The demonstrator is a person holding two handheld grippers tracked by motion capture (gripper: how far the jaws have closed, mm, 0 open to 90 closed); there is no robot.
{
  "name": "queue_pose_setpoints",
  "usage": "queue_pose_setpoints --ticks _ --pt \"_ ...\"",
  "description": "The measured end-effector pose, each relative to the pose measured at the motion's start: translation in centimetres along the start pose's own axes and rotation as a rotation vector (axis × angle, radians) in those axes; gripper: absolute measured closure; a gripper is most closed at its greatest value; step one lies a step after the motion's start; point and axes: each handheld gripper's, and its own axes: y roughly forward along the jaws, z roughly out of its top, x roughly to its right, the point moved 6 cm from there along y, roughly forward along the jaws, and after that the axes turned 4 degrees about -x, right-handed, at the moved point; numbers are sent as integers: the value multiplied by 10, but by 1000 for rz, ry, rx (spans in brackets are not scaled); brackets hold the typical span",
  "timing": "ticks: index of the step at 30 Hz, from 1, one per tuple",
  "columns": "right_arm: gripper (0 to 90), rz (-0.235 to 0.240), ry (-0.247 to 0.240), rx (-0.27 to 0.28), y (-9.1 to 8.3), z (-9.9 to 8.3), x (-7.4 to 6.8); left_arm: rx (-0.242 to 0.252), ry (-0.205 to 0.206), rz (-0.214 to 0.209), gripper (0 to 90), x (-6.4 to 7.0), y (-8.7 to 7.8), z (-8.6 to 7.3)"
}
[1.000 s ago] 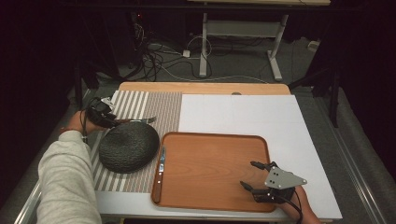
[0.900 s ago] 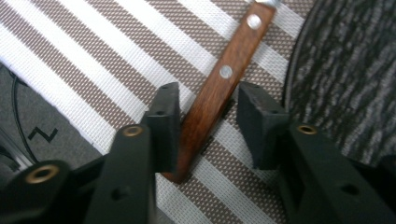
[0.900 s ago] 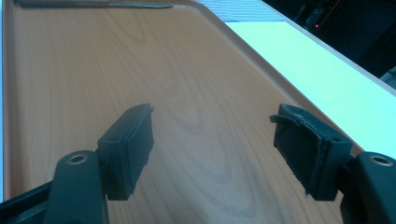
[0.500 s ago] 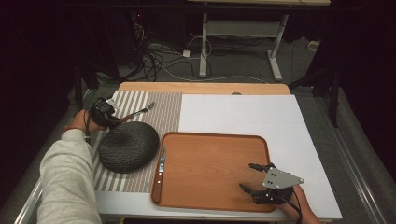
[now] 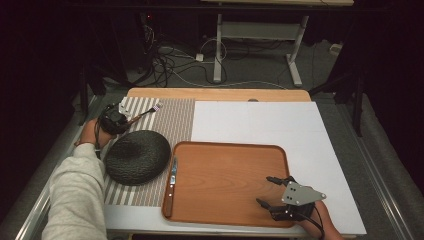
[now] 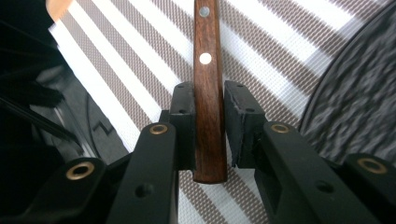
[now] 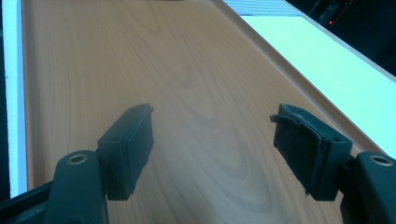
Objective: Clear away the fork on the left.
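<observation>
My left gripper (image 5: 118, 120) is at the far left over the striped mat (image 5: 172, 117), shut on a wooden-handled utensil (image 5: 148, 111) whose metal end points right and away. In the left gripper view the riveted brown handle (image 6: 206, 56) is clamped between both pads (image 6: 183, 123), above the mat. My right gripper (image 5: 263, 190) hovers over the near right corner of the wooden tray (image 5: 225, 170), open. The right gripper view shows its fingers (image 7: 128, 144) wide apart with bare tray wood (image 7: 196, 70) between them.
A dark round woven bowl (image 5: 137, 156) sits on the mat just beside my left hand. A knife (image 5: 172, 176) with a wooden handle lies along the tray's left edge. A white board (image 5: 265, 122) covers the table's right and far side.
The left gripper has lifted the utensil off the mat and swung it slightly toward the far side. The right gripper has drifted a little toward the near edge, still open.
</observation>
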Motion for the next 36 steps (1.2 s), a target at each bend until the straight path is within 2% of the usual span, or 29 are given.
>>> queue_pose_setpoints --ticks 1,3,4,6,7,9,10,12,13,14,16,17,19,21,22,23,25,27,28,29,33,34,36 --pt "292 -1 -1 1 0 0 0 39 -5 3 729 0 -2 2" --pt "291 0 1 5 -1 0 0 92 -29 45 728 1 -7 3" --pt "292 0 0 5 -1 -1 0 125 -61 54 729 3 -11 3" --pt "292 0 -2 9 -1 0 0 183 -98 73 728 6 -17 5" --pt "292 0 -2 12 -2 0 0 204 -103 64 729 8 -20 5" --pt "291 -1 -3 15 -2 0 0 242 -109 78 728 15 -25 5" --pt "292 0 -2 18 -2 0 0 259 -118 53 729 18 -27 5" --pt "292 0 -5 18 -2 0 0 301 -131 69 728 23 -33 6" --pt "292 2 -5 17 -1 0 0 332 -148 46 728 26 -36 6" --pt "292 3 -6 18 -1 1 -1 359 -165 47 729 29 -39 7" --pt "292 2 -9 24 -2 2 -1 401 -174 37 729 35 -47 9" --pt "291 1 -10 28 -2 3 -1 422 -171 42 729 40 -52 10" --pt "291 2 -15 34 -3 4 -2 456 -163 21 729 49 -61 13" --pt "291 -2 -15 38 -3 5 -1 487 -155 19 729 57 -70 15" --pt "292 -2 -14 40 -4 5 -1 506 -150 6 729 62 -75 16" --pt "292 -4 -15 41 -4 5 -1 523 -141 12 728 67 -81 17" --pt "292 -6 -18 45 -5 6 -1 559 -133 -5 728 77 -90 18" --pt "292 -18 -19 51 -6 7 -1 588 -98 8 729 88 -100 20" --pt "292 -26 -18 56 -6 8 0 601 -102 6 729 95 -105 20" --pt "292 -30 -18 61 -7 8 0 627 -87 1 729 100 -110 22" --pt "292 -40 -18 70 -8 9 1 656 -38 -30 729 125 -123 24" --pt "292 -40 -18 69 -8 9 1 666 -33 -23 729 130 -126 25" --pt "292 -37 -18 69 -8 9 0 681 -18 -57 729 140 -130 26"
